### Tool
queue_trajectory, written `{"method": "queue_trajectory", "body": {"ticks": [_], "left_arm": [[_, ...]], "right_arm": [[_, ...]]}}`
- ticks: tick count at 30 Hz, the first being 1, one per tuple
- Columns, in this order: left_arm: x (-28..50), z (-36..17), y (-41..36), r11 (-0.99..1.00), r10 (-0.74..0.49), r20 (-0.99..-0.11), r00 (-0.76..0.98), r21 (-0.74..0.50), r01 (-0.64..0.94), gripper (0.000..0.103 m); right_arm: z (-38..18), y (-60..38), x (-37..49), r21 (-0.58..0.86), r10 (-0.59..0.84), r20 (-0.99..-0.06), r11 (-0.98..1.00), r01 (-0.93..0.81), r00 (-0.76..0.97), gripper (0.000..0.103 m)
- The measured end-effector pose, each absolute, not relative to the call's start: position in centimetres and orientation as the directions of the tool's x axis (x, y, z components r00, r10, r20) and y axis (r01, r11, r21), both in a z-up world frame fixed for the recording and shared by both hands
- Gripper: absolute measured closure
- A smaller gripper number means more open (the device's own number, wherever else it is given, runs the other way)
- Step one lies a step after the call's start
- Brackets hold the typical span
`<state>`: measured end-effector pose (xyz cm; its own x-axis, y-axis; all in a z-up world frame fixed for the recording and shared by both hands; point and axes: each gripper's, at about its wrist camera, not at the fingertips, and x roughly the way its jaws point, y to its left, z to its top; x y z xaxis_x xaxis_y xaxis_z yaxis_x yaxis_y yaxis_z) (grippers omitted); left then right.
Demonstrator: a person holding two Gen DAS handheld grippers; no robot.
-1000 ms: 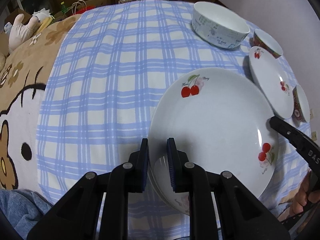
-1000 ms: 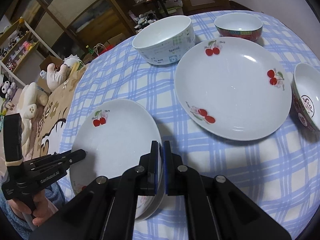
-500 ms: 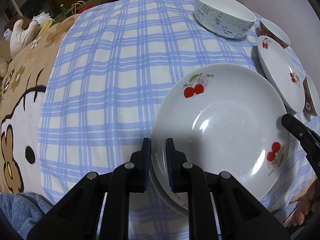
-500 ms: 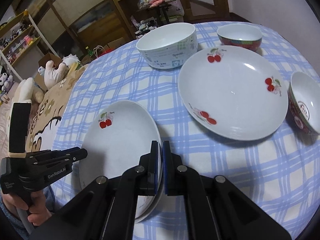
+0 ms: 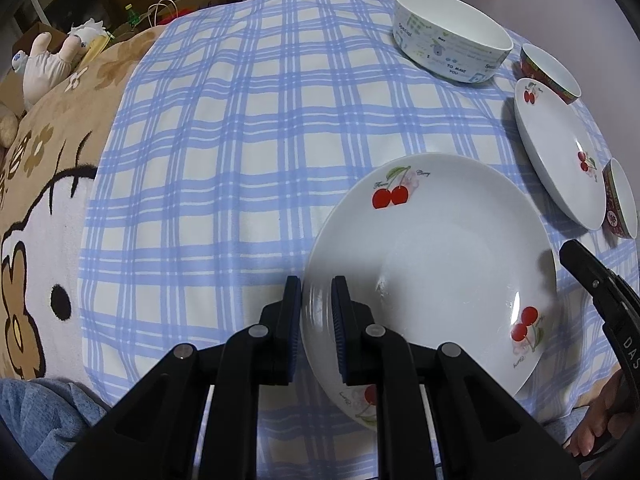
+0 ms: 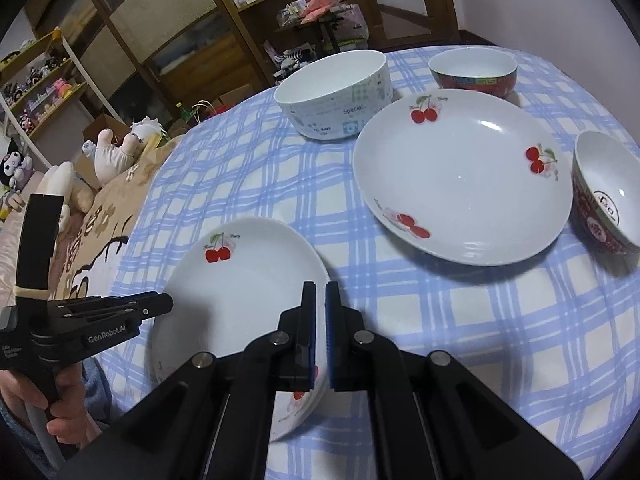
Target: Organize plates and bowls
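**Cherry plates held at both rims over a checked cloth**

Where the room opens behind the table, dark wooden shelving [image 6: 132,40] with glass-fronted doors lines the wall, crowded with small items, and lower shelves at the left carry toys. A beige cartoon blanket [image 5: 44,184] covers the bed or sofa alongside, with plush toys [image 6: 116,152] lying on it.

The table itself is spread with a blue-and-white checked cloth [image 5: 224,152]. Nearest the person, a stack of white cherry-print plates [image 5: 436,264] sits at the table's near edge. The left gripper [image 5: 316,312] pinches the stack's left rim, one finger outside and one inside. The right gripper [image 6: 319,324] is pressed together on the stack's opposite rim.

Further back lies a single large cherry plate [image 6: 460,176], flat on the cloth. Behind it stands a white printed bowl [image 6: 336,92], then a red-patterned bowl [image 6: 474,72] beside that, and another red-patterned bowl [image 6: 608,192] just right of the single plate.
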<state>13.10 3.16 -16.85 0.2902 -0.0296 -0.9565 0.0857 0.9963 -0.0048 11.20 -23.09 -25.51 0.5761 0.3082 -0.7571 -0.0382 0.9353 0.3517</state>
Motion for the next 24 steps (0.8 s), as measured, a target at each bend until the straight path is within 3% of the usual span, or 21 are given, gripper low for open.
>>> {"method": "queue_trajectory", "body": {"ticks": [24], "left_arm": [[11.4,-11.6,2.0,0.984,-0.125,-0.886,0.447,-0.054,0.168,0.083]], "right_arm": [[-23.6,-25.9,9.9,0.297,0.220,-0.748,0.955,0.021,0.626,0.096]]}}
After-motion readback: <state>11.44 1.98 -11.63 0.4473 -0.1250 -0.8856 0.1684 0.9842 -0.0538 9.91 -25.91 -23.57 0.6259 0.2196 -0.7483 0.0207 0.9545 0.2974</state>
